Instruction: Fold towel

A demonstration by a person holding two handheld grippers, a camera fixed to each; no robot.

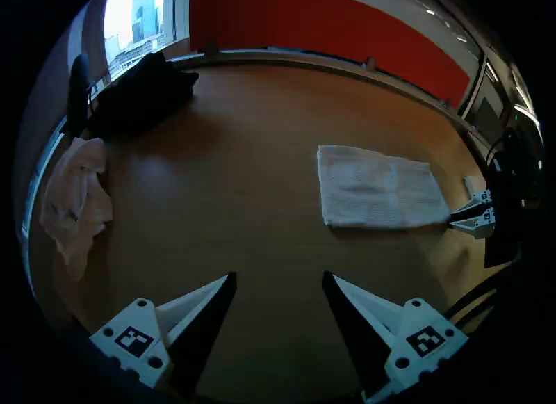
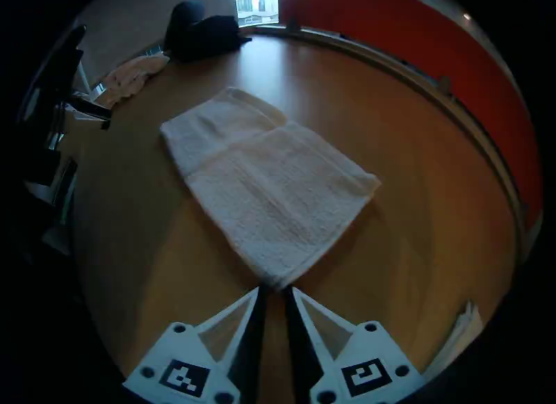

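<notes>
A white towel (image 2: pixel 271 188) lies flat on the wooden table (image 2: pixel 417 216), with one layer folded over the other. Its nearest corner reaches in between the fingertips of my right gripper (image 2: pixel 275 290), whose fingers stand almost together, pinching that corner. In the left gripper view the same towel (image 1: pixel 379 188) lies at the right, with the right gripper (image 1: pixel 462 216) at its right corner. My left gripper (image 1: pixel 279 275) hovers over bare table well left of the towel, open wide and holding nothing.
A black bag (image 1: pixel 142 91) sits at the table's far left corner by the window. A pale pink cloth (image 1: pixel 73 195) hangs over the left edge. A red panel (image 1: pixel 326 28) runs behind the table's far rim. White sheets (image 2: pixel 462 334) lie near the right gripper.
</notes>
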